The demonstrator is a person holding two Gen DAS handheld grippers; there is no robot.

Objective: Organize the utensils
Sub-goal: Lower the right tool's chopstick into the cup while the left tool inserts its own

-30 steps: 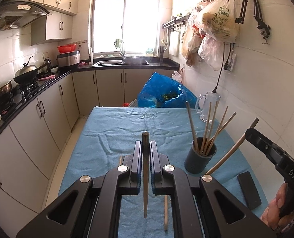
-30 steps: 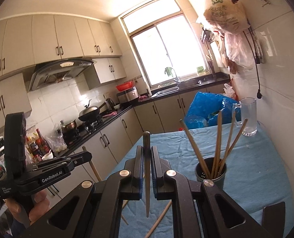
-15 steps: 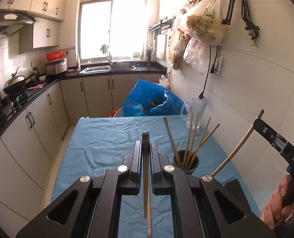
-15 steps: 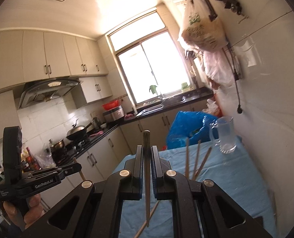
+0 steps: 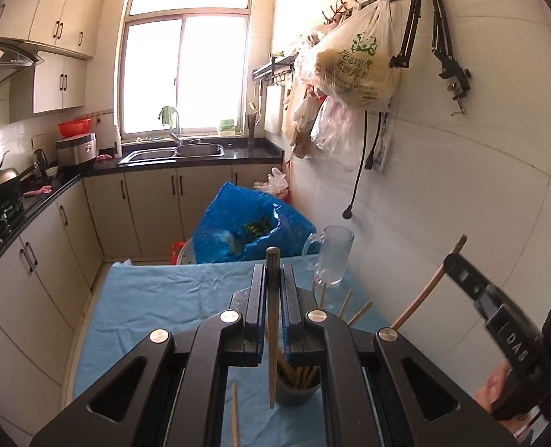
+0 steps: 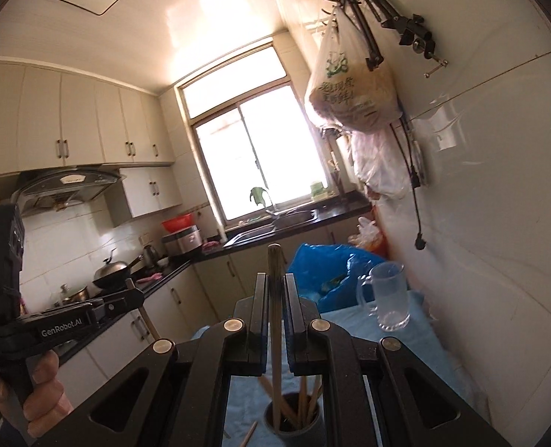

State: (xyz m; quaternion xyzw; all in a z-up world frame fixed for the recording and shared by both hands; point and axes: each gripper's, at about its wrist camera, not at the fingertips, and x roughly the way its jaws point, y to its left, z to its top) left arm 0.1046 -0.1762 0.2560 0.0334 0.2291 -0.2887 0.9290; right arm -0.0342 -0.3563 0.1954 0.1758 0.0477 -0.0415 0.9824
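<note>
- Firmly clenched, the left hand-held gripper [image 5: 273, 290] grasps a chopstick [image 5: 272, 320] above the dark holder cup [image 5: 298, 391] of chopsticks
- Likewise, the right hand-held gripper [image 6: 274, 298] grips another chopstick [image 6: 275, 320] over the cup
- Beyond, a glass mug [image 5: 331, 260] stands on the blue-clothed table [image 5: 156, 298]; a loose chopstick [image 5: 234, 413] lies beside the cup

A clear glass mug [image 5: 331, 257] stands on the blue cloth [image 5: 156, 298] covering the counter, toward 1 o'clock near the tiled wall. Beyond the far edge, at 12 o'clock, sits a blue plastic bag [image 5: 245, 231]. A printed shopping bag [image 5: 353, 63] hangs from wall hooks at 2 o'clock. At 9 o'clock a wok [image 5: 0, 190] rests on the stove; the sink [image 5: 175, 152] lies under the window [image 5: 186, 67].
</note>
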